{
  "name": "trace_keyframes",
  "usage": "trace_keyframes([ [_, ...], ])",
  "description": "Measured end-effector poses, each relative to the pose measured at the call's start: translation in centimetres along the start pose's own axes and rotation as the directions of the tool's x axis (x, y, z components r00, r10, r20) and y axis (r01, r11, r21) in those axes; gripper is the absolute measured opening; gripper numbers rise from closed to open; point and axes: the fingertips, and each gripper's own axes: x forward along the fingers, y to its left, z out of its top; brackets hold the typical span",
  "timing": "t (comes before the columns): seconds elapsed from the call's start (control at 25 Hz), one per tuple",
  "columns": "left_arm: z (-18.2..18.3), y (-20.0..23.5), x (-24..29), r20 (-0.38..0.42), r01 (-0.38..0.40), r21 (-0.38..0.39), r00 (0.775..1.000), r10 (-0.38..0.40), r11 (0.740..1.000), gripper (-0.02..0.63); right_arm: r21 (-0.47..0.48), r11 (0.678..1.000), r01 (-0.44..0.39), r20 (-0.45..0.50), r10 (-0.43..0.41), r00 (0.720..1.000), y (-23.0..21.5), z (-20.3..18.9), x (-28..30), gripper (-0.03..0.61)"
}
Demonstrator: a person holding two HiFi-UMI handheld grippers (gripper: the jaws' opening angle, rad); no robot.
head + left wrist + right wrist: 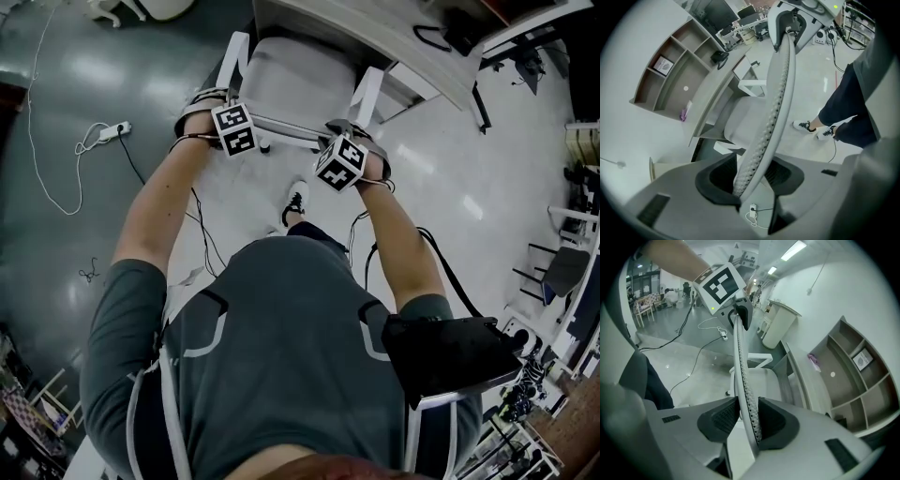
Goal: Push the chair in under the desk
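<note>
A white office chair stands at the desk (375, 42), its seat (291, 80) partly under the desk's edge. In the head view both grippers sit on the top rail of the chair's backrest (281, 127), the left gripper (234, 127) at its left end and the right gripper (342, 159) at its right end. The left gripper view shows the perforated backrest edge (776, 103) running between the jaws of my left gripper (750, 176), wedged against the pads. In the right gripper view my right gripper (749, 420) is shut on the same backrest edge (740, 362).
A power strip (111, 132) with a white cable lies on the floor at left, and black cables trail by the person's shoe (295, 202). A black-seated chair (450, 356) stands at the lower right. Open shelves (670, 70) hang above the desk.
</note>
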Motion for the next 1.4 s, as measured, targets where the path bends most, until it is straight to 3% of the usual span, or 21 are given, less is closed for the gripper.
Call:
trace_keyframes([
  [0.68, 2.1, 7.9, 4.6, -0.016, 0.004, 0.064, 1.0, -0.003, 0.998, 0.167, 0.073, 0.997, -0.027, -0.025, 0.029, 0.999, -7.2, 1.2, 3.5, 0.135],
  [0.92, 2.2, 9.8, 5.6, 0.005, 0.004, 0.114, 1.0, -0.004, 0.994, 0.167, 0.151, 0.987, -0.06, -0.053, 0.068, 0.996, -7.9, 2.0, 4.0, 0.135],
  [1.2, 2.7, 11.1, 6.5, 0.077, -0.015, 0.182, 0.997, 0.001, 0.983, 0.164, 0.171, 0.985, 0.024, -0.08, -0.01, 0.997, -9.1, 2.3, 4.8, 0.141],
  [1.4, 2.3, 12.2, 7.1, 0.105, -0.008, 0.22, 0.994, -0.016, 0.975, 0.16, 0.224, 0.974, 0.027, -0.114, -0.002, 0.993, -9.7, 3.1, 5.5, 0.147],
])
